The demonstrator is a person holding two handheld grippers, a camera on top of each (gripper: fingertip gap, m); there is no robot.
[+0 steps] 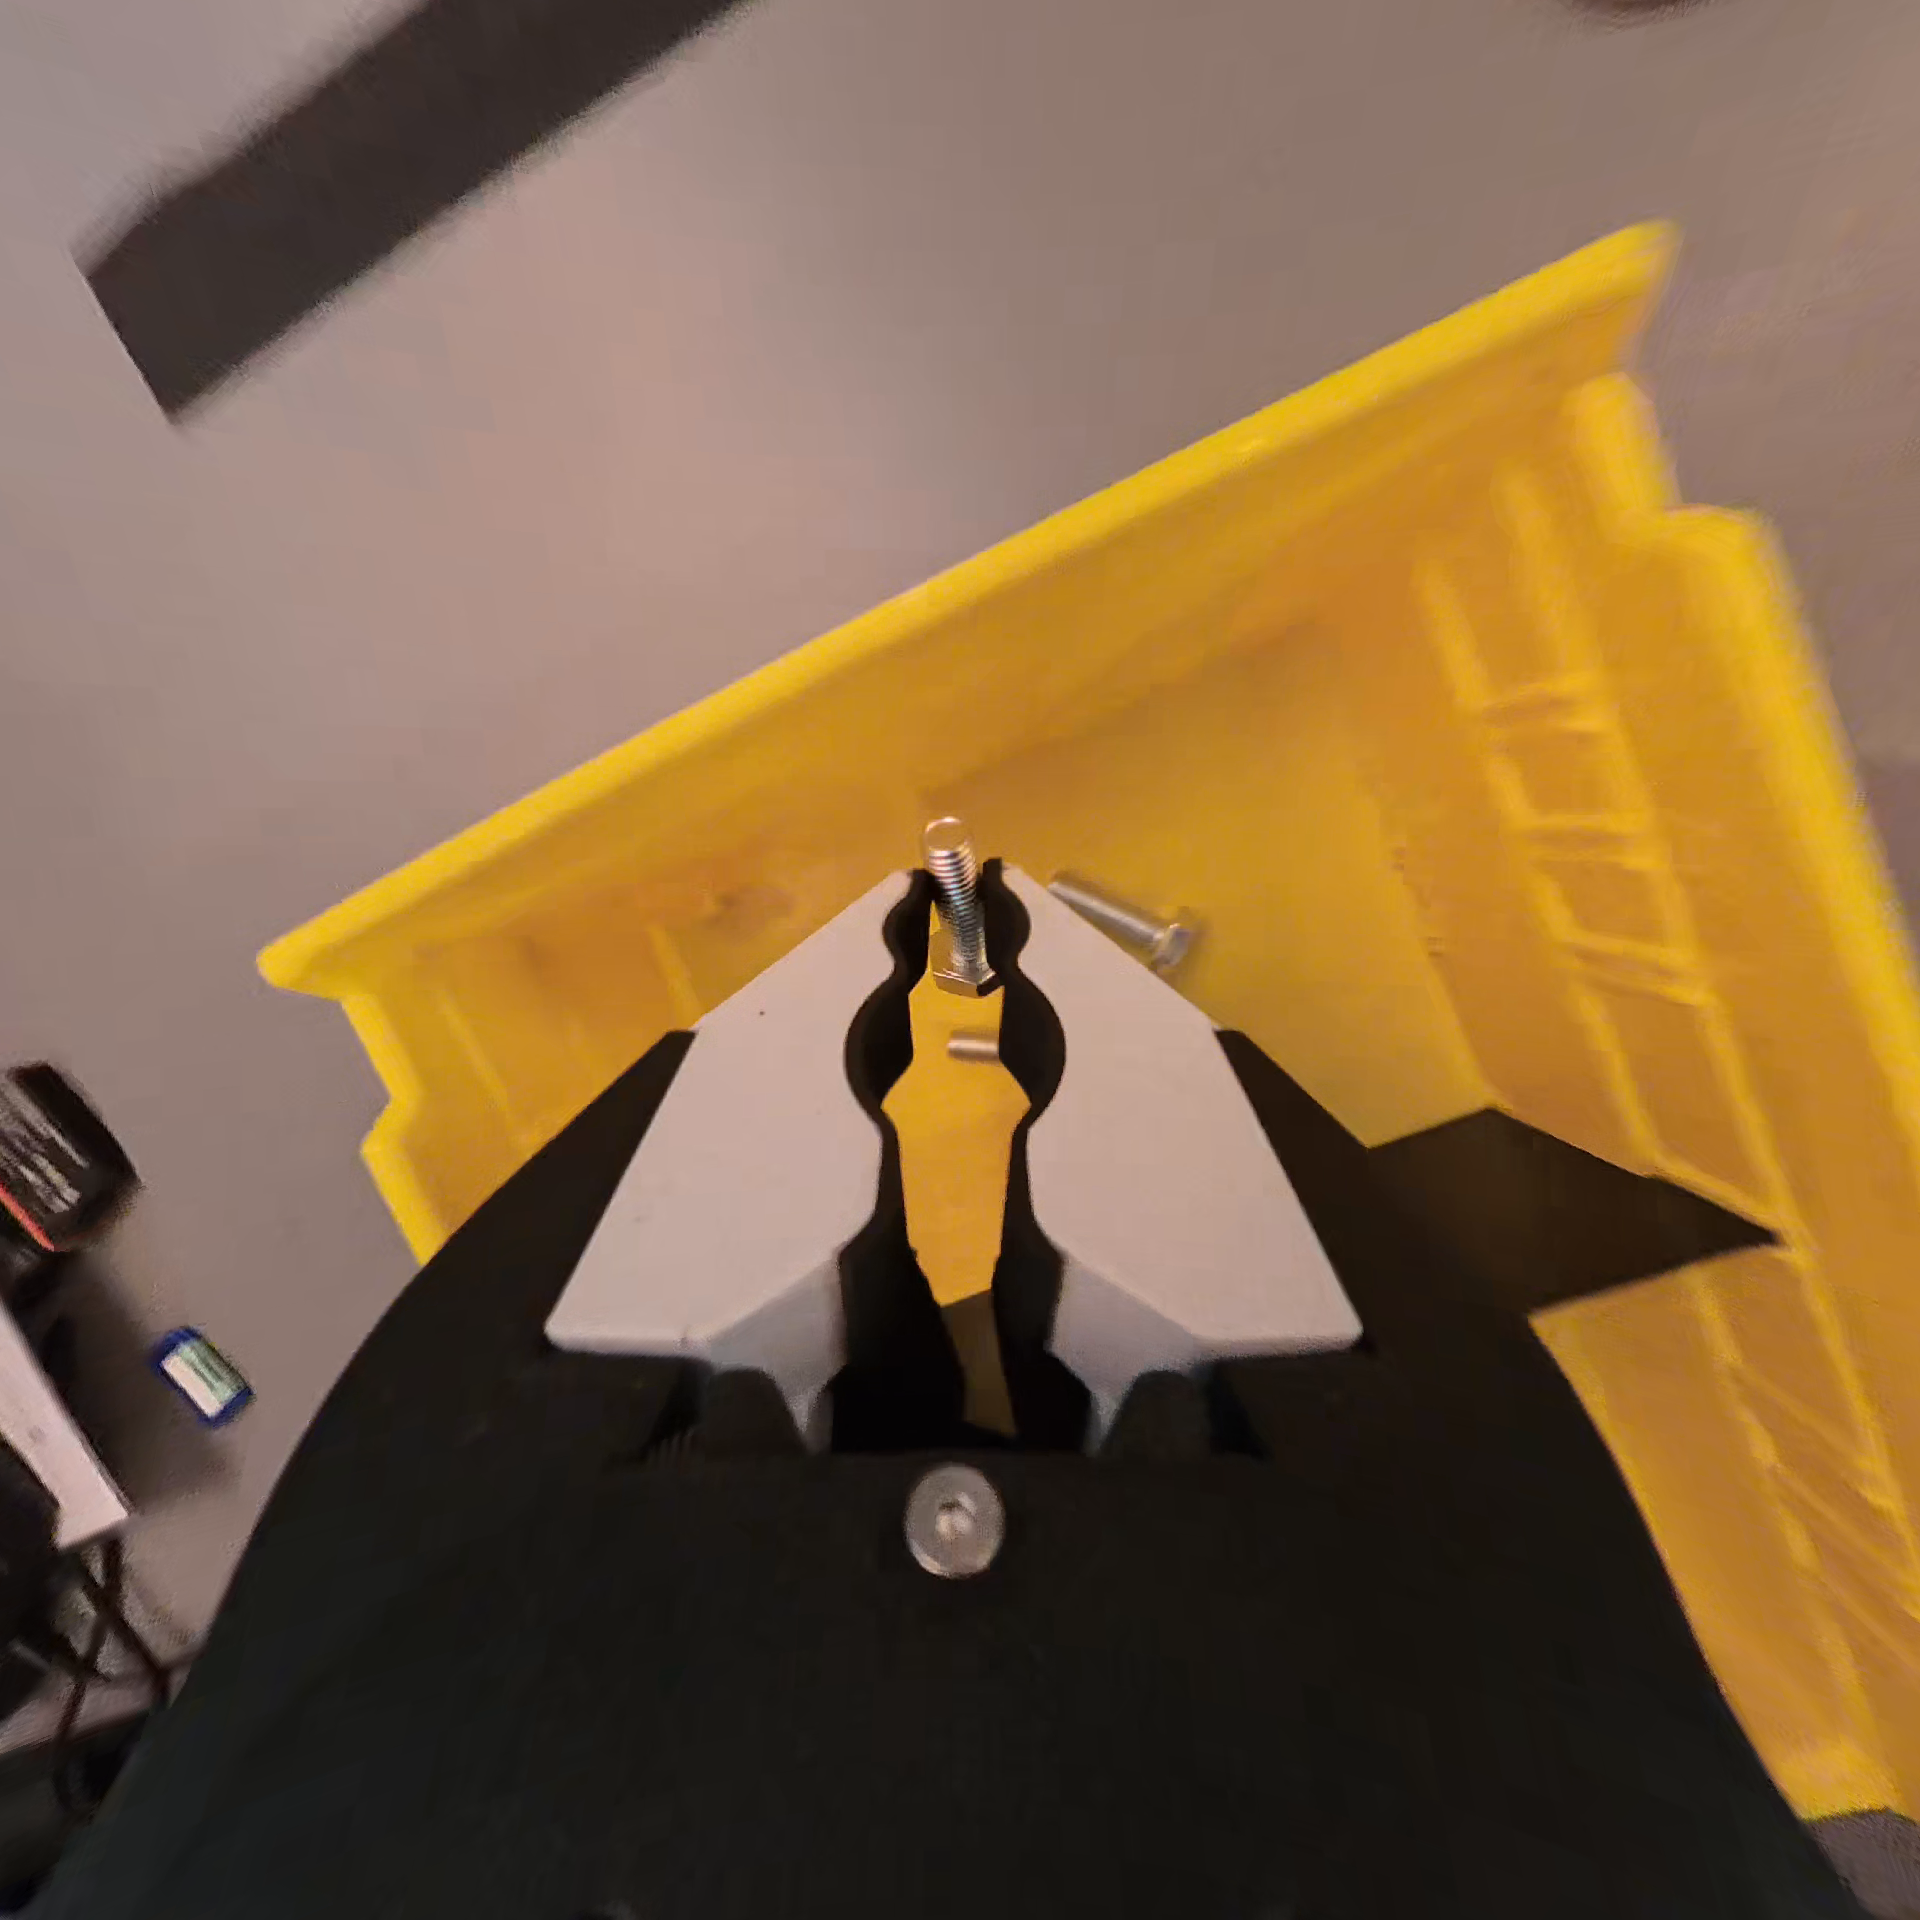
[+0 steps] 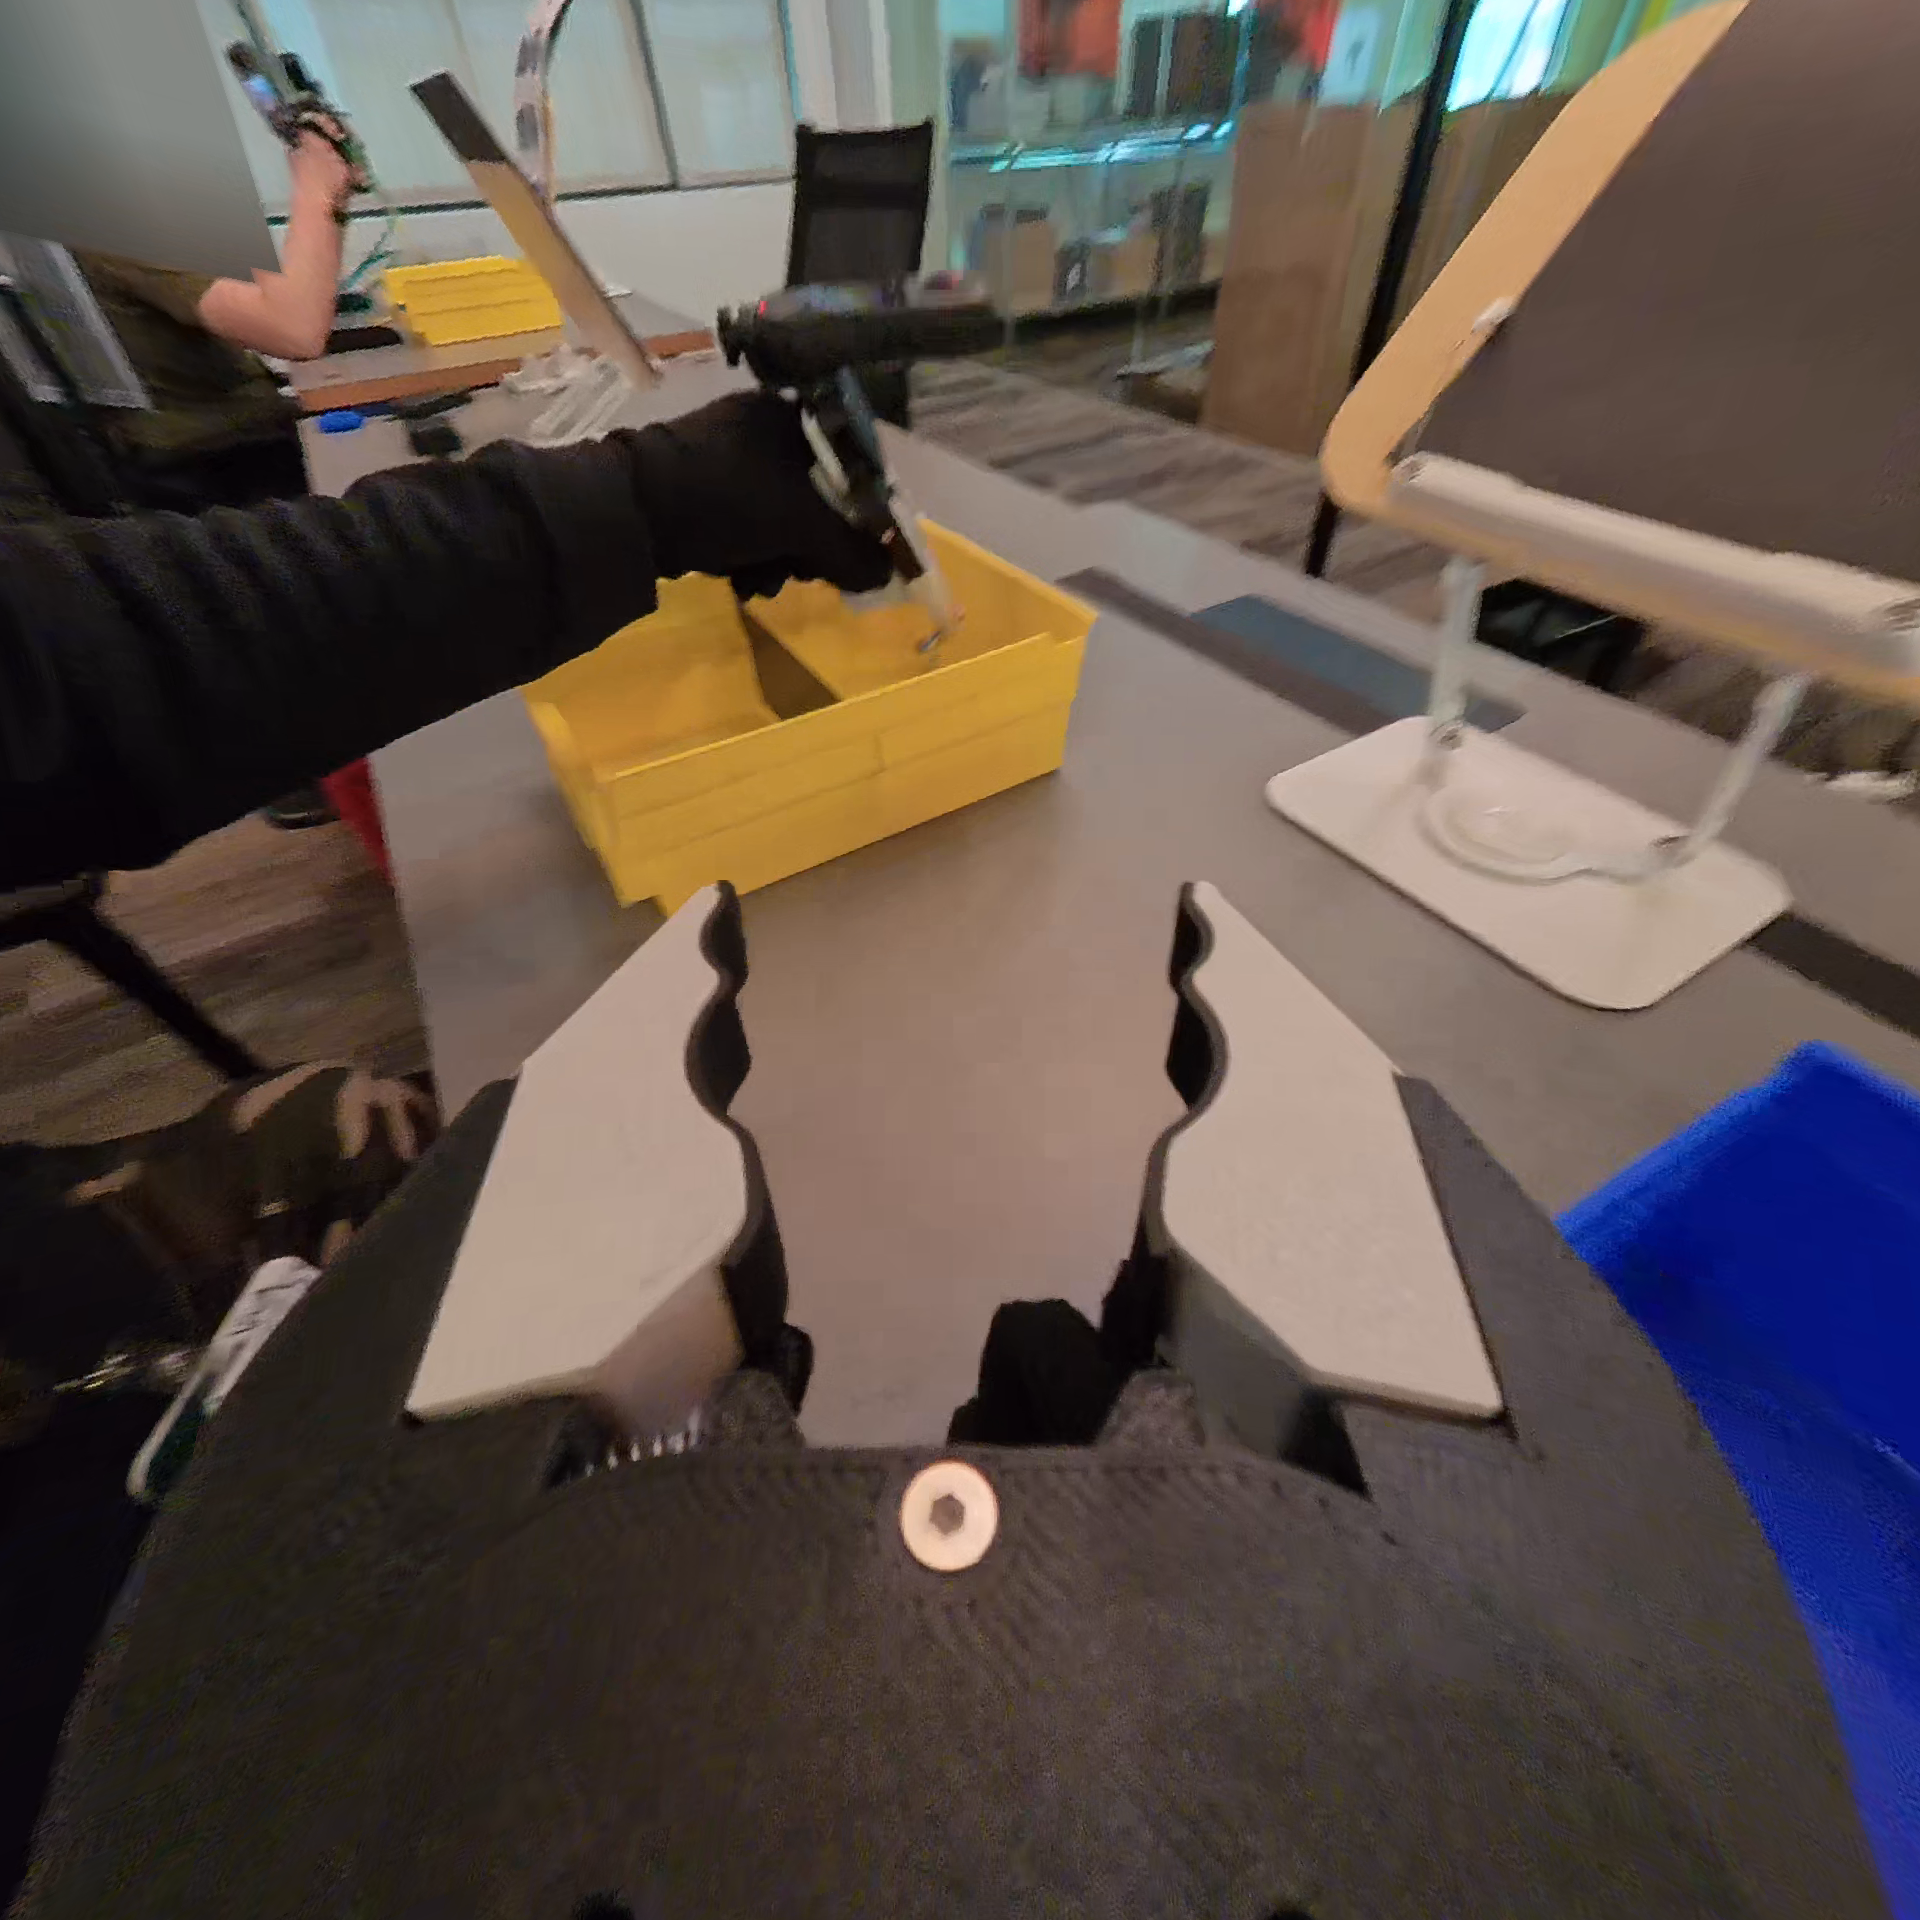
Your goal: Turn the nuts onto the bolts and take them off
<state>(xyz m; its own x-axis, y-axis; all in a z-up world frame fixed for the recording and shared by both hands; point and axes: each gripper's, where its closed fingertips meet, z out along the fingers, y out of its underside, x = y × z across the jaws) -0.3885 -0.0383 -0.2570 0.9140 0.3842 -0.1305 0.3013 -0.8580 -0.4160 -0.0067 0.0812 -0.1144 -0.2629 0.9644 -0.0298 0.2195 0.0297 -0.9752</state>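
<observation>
left gripper (image 1: 958,894): pinched nearly shut on a bolt (image 1: 958,914), tips only, down inside the yellow bin
held bolt: silver, threaded shank poking out past the fingertips, hex head tucked back between the pads
left fingers (image 1: 748,1143): grey flat plates with wavy black inner edges, on a matte black printed body
yellow bin (image 1: 1299,810): ribbed plastic, black divider (image 1: 1538,1216) to the right of the fingers; second bolt (image 1: 1127,920) lying loose on the floor just right of the tips, and a small silver bit (image 1: 971,1047) seen through the gap behind the held head, too small to tell what it is
right gripper (image 2: 956,914): spread wide, nothing between the fingers, hanging over bare grey table (image 2: 935,1039)
seen from the right wrist: bin straight ahead past the tips, gloved left hand (image 2: 748,499) dipping the other gripper into its far compartment
blue bin (image 2: 1766,1299): right of the right fingers, contents not visible
white stand (image 2: 1538,862): ahead to the right, flat base with clear legs
</observation>
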